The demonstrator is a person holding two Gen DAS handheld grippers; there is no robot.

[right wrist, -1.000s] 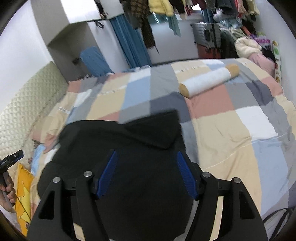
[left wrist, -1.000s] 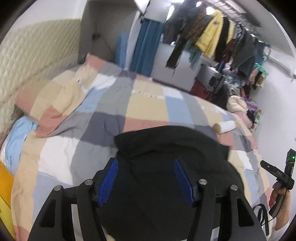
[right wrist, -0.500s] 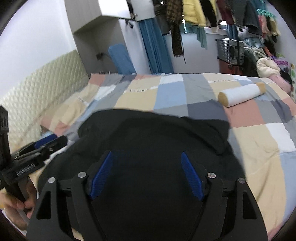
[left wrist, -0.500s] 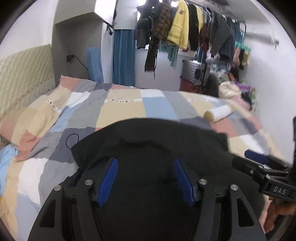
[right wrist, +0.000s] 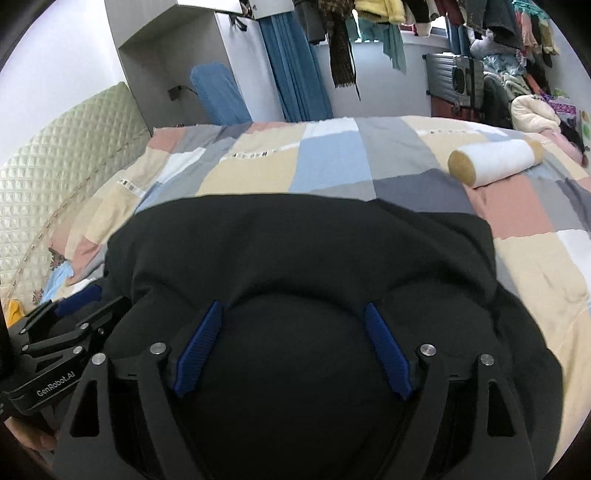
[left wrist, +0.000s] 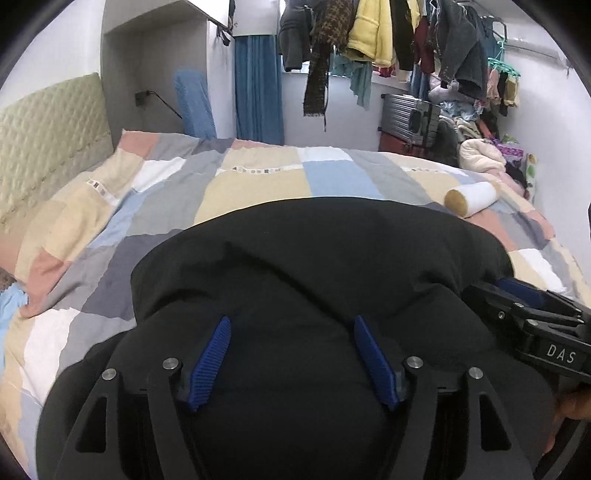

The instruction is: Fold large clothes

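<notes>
A large black garment (left wrist: 314,266) lies on the checked bedspread (left wrist: 258,181), bunched into soft folds; it also fills the lower right wrist view (right wrist: 295,251). My left gripper (left wrist: 291,325) is open with its blue pads (left wrist: 212,354) spread just above the cloth, holding nothing. My right gripper (right wrist: 293,314) is open in the same way, blue pads (right wrist: 386,354) wide apart above the garment. Each gripper shows in the other's view: the right one at the right edge (left wrist: 532,317), the left one at the left edge (right wrist: 66,325).
A white bolster with yellow ends (right wrist: 491,162) lies on the bed's right side. A padded headboard (right wrist: 55,173) stands at left. Hanging clothes (left wrist: 369,33) and a grey suitcase (left wrist: 410,118) stand beyond the bed, with a blue curtain (left wrist: 258,85).
Both grippers have come closer together and levelled out over the black garment. The garment's far edge now lies farther up the bed and looks more spread.
</notes>
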